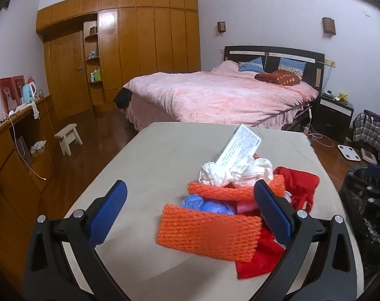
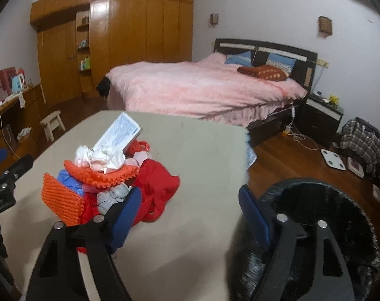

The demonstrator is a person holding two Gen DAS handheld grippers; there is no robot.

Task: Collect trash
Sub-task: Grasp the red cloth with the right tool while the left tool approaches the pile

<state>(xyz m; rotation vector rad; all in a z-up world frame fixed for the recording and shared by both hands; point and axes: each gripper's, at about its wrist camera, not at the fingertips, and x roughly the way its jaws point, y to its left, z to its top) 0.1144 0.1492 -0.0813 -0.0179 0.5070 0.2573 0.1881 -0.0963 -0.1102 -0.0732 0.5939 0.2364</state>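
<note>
A heap of trash lies on the beige table (image 1: 152,155): an orange foam net (image 1: 207,233), a second orange net (image 1: 230,190), a blue plastic bag (image 1: 210,204), crumpled white paper (image 1: 230,173), a white printed box (image 1: 237,148) and red fabric (image 1: 300,183). My left gripper (image 1: 191,188) is open just short of the heap, its pads on either side of the near orange net without touching it. My right gripper (image 2: 190,195) is open over bare table (image 2: 202,150), right of the heap (image 2: 102,173); its left finger (image 2: 129,208) overlaps the red fabric (image 2: 159,185). A black trash bag (image 2: 315,200) gapes beside the table's right edge.
Behind the table stand a pink-covered bed (image 1: 215,92) and a wooden wardrobe (image 1: 139,45). A small stool (image 1: 68,135) and a desk (image 1: 19,125) are on the left. A nightstand (image 1: 336,113), a white scale (image 1: 349,151) and a plaid bag (image 1: 370,130) are on the right.
</note>
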